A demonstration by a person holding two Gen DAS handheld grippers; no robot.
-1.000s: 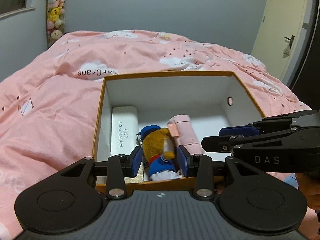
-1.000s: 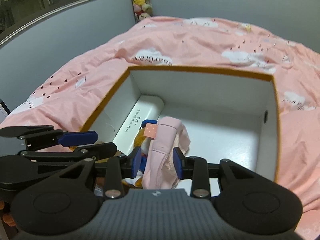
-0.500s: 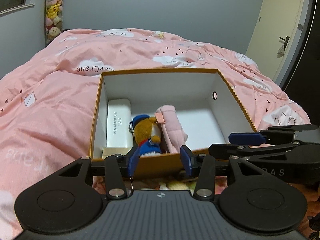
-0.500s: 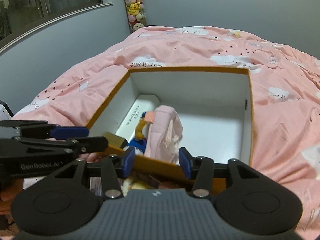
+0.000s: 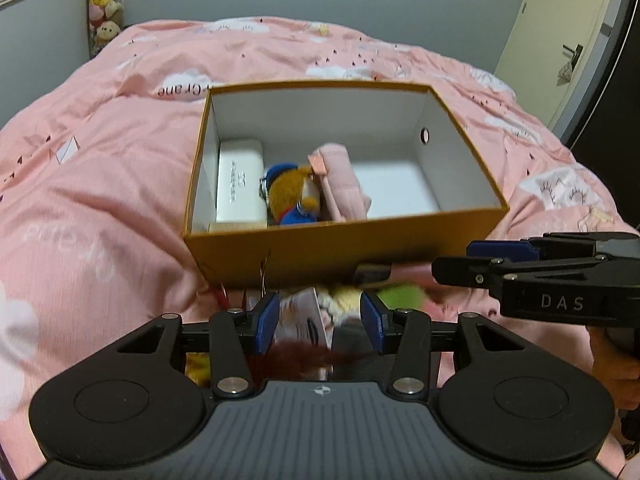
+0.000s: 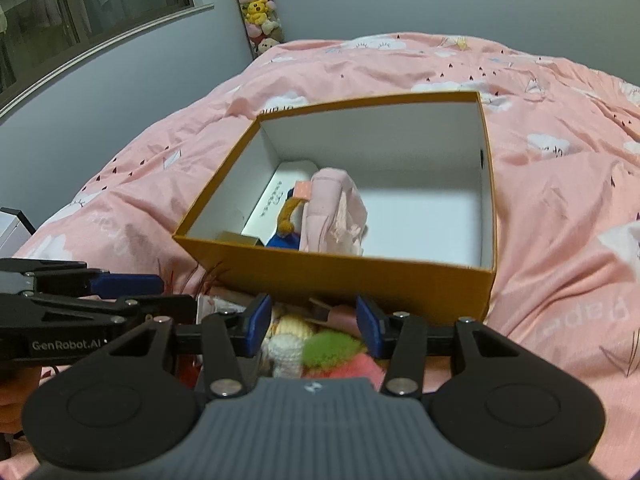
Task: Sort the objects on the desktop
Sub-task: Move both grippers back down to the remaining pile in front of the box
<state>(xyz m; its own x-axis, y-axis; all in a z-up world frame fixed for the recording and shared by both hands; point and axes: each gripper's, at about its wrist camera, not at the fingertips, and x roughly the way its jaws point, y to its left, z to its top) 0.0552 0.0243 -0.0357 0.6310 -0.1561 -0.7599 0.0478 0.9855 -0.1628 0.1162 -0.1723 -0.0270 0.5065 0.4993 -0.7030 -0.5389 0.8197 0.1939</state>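
Hovering over a blurred heap of small toys (image 6: pixel 320 344), both grippers are seen released and empty.

The left gripper (image 5: pixel 320 318) and right gripper (image 6: pixel 314 320) are held side by side just short of the orange cardboard box with white inside (image 5: pixel 344 248) on the pink cloud-print bed quilt (image 5: pixel 100 208). A flat white case (image 5: pixel 240 186), a brown plush doll in blue (image 5: pixel 294 200) and a folded pink cloth (image 5: pixel 344 184) are packed along the box's left half.

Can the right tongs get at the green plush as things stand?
Probably yes. The right tongs are open and empty, with the green plush just below the gap, outside the box. Nothing covers it from above; the white crochet piece crowds its left side.
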